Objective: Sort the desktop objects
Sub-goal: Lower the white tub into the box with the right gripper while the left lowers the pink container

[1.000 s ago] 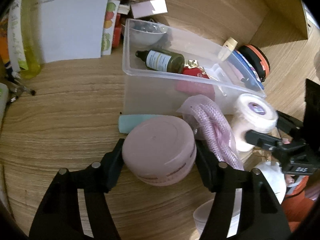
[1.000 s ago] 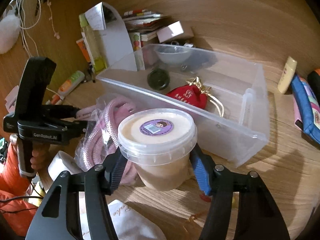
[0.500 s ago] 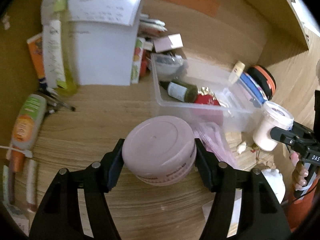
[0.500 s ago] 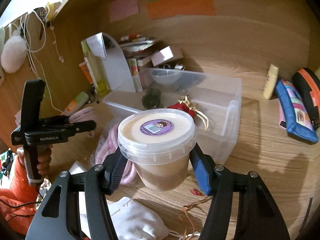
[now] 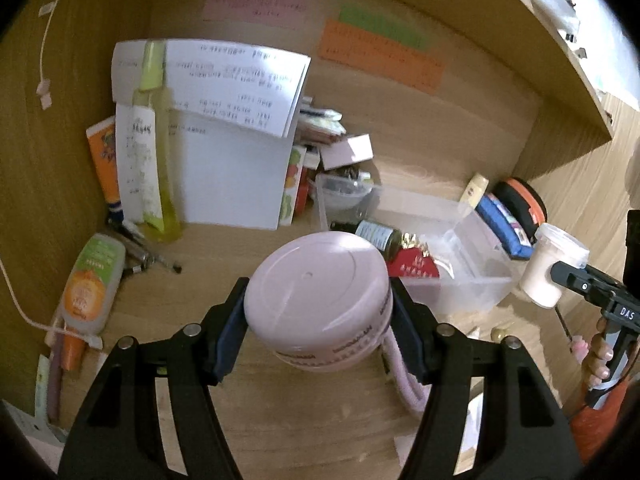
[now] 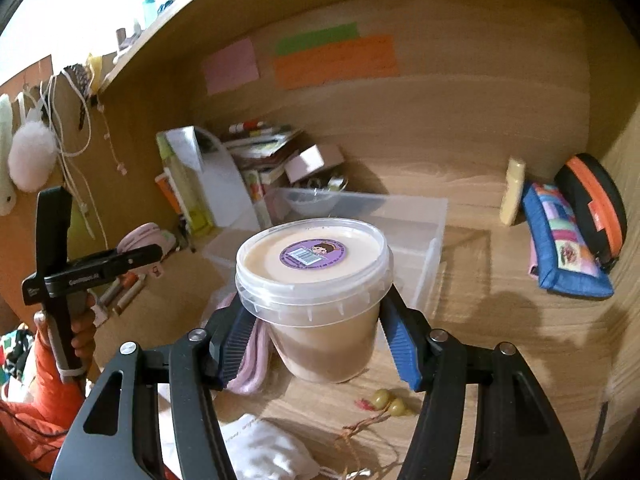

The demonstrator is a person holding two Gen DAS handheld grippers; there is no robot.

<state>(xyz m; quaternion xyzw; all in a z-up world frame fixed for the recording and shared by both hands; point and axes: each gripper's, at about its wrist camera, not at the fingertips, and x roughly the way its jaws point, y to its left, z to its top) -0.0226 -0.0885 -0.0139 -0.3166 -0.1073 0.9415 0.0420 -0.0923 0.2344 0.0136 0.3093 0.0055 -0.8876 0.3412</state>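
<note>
The left gripper (image 5: 318, 314) clamped a pink jar (image 5: 318, 296) above the wooden desk (image 5: 192, 264), while the right gripper (image 6: 318, 342) gripped a lidded beige tub (image 6: 314, 288). A dark bottle (image 5: 376, 234) and red pouch (image 5: 414, 266) already lay in the clear bin (image 5: 476, 280); both held items, plus scattered clutter, remained unsorted.

Home study desk: wooden alcove (image 6: 460, 120), sticky notes (image 6: 335, 60), stacked books (image 6: 260, 144), toiletries.

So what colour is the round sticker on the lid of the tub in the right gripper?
Purple, with a white barcode, on the tub lid; clearest in the right wrist view.
</note>
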